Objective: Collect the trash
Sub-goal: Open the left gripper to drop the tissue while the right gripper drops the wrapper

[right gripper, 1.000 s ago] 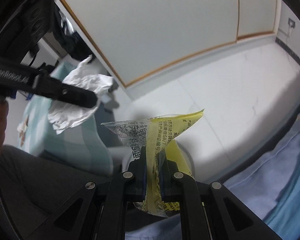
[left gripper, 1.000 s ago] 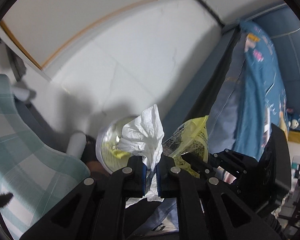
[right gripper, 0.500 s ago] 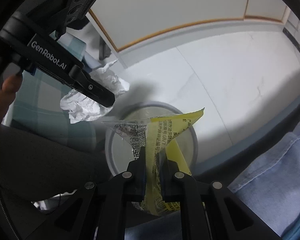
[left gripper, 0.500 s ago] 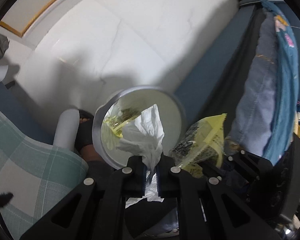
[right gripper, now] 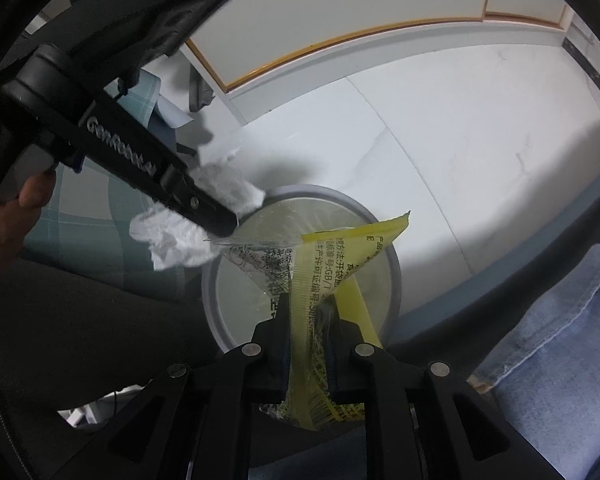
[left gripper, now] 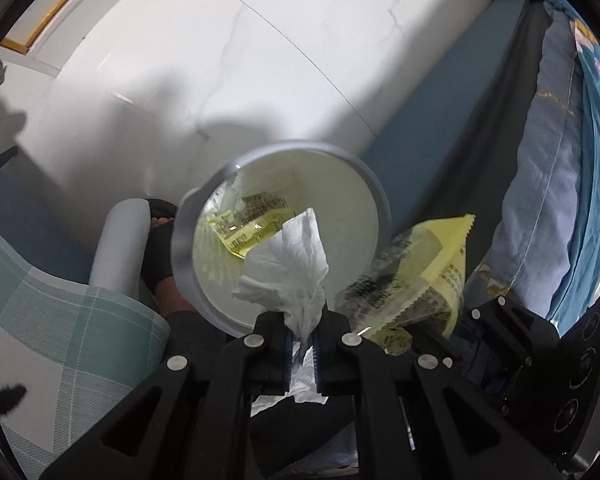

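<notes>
My left gripper is shut on a crumpled white tissue and holds it above the open mouth of a round grey trash bin on the white floor. A yellow wrapper lies inside the bin. My right gripper is shut on a yellow and clear plastic wrapper and holds it over the same bin. In the right wrist view the left gripper and its tissue hang over the bin's left rim. In the left wrist view the right gripper's wrapper sits just right of the bin.
A green checked chair cushion is at the left. A bed with blue bedding and its dark blue frame stand to the right of the bin. A foot in a black sandal is beside the bin.
Both grippers have tilted down and moved closer over the bin, which now fills more of each view. Both still hold their trash.
</notes>
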Available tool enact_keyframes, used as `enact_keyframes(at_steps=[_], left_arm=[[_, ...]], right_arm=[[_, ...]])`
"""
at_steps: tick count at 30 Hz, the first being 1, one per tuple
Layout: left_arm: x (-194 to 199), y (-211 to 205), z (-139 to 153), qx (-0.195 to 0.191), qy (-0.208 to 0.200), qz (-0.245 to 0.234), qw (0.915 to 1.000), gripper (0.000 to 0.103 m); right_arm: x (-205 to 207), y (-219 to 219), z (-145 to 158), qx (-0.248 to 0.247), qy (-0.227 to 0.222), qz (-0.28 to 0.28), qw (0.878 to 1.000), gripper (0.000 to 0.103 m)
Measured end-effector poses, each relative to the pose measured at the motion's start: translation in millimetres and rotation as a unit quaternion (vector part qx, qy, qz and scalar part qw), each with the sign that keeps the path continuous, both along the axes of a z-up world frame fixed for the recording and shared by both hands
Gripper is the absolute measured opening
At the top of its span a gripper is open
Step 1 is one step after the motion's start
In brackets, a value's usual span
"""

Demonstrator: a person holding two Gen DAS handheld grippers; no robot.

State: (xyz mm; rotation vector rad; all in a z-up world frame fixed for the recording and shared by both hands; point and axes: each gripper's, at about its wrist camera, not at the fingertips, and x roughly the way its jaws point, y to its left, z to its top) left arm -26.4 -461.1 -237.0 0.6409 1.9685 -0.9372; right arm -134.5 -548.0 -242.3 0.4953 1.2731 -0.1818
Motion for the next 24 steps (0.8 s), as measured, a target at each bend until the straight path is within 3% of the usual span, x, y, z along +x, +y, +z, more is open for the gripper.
enact_keyframes(at_steps=[5, 10, 14, 17, 24], left_arm=[[4, -2, -4, 0.001, 0.008, 0.013, 0.9999, 0.010], [0, -2, -1, -0.005, 0.011, 0.007, 0.9999, 0.034], [1, -1, -4, -0.002, 0.009, 0.008, 0.9999, 0.035], [1, -1, -4, -0.003, 0.005, 0.007, 1.0000, 0.043], [7, -1, 3, -0.004, -0.018, 0.013, 0.9997, 0.045]], right_arm=[[3, 2, -7, 0.009, 0.006, 0.001, 1.000, 0.018], [5, 4, 0, 0.015, -0.003, 0.010, 1.000, 0.039], [6, 7, 5, 0.010, 0.000, 0.013, 1.000, 0.050], [6, 10, 7, 0.012, 0.002, 0.021, 1.000, 0.054], [5, 14, 13, 0.014, 0.004, 0.027, 1.000, 0.060]])
